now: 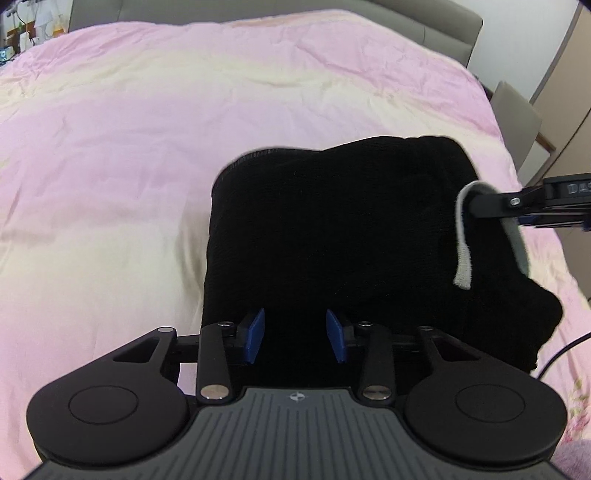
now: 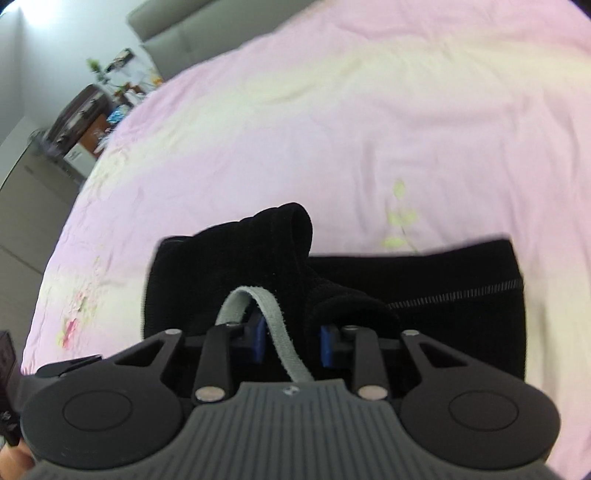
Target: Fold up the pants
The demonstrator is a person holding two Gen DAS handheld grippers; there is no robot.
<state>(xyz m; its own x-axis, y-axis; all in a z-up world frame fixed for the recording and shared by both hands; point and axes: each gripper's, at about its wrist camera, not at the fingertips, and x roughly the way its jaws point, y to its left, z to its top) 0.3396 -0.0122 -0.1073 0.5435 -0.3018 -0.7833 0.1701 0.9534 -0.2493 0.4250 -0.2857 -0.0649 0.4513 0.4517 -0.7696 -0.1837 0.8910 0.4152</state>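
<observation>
- Where the pink and cream bedspread (image 1: pixel 110 155) fills the left of the left wrist view, no clothing is seen on it; a grey headboard (image 1: pixel 258 11) is noted at the far edge.
- Black pants (image 1: pixel 325 229) are found right of centre, bunched into a thick pile on the bedspread.
- Left gripper (image 1: pixel 295 338) is seen low at the near edge of the pants, its blue pads (image 1: pixel 256 336) standing apart over dark cloth; whether cloth is pinched cannot be told.
- Right gripper (image 1: pixel 469 201) is seen coming in from the right edge, at the pile's right side, with a grey drawstring (image 1: pixel 463 243) draped over its tip.
- From the right wrist view, right gripper (image 2: pixel 291 341) is recorded closed in on the drawstring (image 2: pixel 280 328) and a fold of black cloth (image 2: pixel 347 306), which lie between its pads.
- Further right, a flat part of the pants with a stitched hem (image 2: pixel 461 288) is seen lying on the bedspread (image 2: pixel 369 110).
</observation>
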